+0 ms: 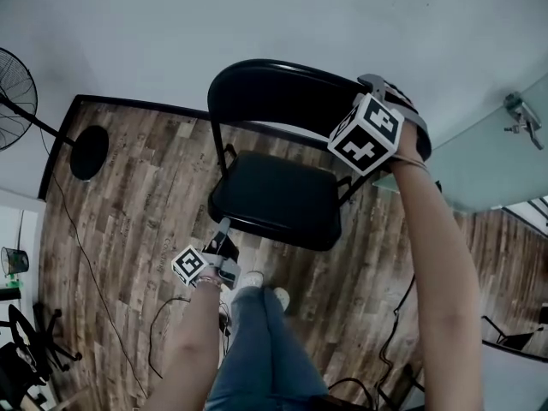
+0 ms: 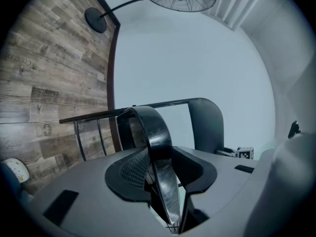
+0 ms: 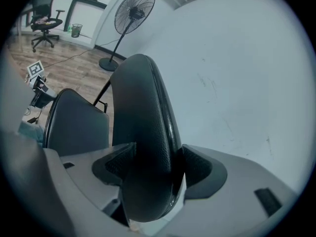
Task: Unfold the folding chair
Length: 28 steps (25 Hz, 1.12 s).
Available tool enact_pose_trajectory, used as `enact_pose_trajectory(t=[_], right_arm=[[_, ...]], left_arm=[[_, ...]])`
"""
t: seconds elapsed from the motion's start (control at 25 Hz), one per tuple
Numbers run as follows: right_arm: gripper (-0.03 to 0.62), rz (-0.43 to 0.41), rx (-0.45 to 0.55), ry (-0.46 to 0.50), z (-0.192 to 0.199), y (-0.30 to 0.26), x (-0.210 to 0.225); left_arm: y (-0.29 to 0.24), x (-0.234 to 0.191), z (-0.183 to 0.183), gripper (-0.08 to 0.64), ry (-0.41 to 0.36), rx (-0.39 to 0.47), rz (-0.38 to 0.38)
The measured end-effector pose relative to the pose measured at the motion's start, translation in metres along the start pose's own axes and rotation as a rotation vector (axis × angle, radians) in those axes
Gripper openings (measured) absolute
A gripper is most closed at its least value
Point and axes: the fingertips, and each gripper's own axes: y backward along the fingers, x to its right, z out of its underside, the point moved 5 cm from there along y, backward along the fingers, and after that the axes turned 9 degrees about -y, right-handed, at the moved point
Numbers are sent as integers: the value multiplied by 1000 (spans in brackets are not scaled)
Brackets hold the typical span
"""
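Observation:
A black folding chair stands against the white wall, its curved backrest (image 1: 274, 92) upright and its padded seat (image 1: 274, 199) lowered toward me. My right gripper (image 1: 378, 84) is shut on the backrest's top right end; in the right gripper view the padded backrest (image 3: 143, 112) fills the gap between the pads. My left gripper (image 1: 224, 228) sits low at the seat's front left corner. The thin seat edge (image 2: 155, 127) runs between its pads (image 2: 133, 172), which hold it. The backrest (image 2: 205, 122) rises behind.
A standing fan (image 1: 13, 84) with a round base (image 1: 88, 152) is at the left. Cables (image 1: 86, 255) cross the wood floor. The person's legs and shoes (image 1: 257, 315) stand just before the seat. An office chair (image 1: 21, 358) sits bottom left, a glass panel (image 1: 505, 161) at right.

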Motion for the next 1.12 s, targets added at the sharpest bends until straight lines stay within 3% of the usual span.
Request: enact_pose_trajectory(t=[0.08,0.16,0.28,0.6,1.12], right_arm=[[305,-1,4,2,0,1,-3],[305,-4,8,1,1,0,-7],[305,-13,10,-3,4,-2,-14],[308,-23,-34,-16,8,-13,-35],[310,-32,-84,-45,16,-31,-57]], left_arm=[[7,-2,1,121,34,39,64],[14,-5,0,377,76,96,152],[26,-28,9,231,60,99,87],[59,-75,28,229,106,33,-11],[88,-136,46,221,147,-23,-65]])
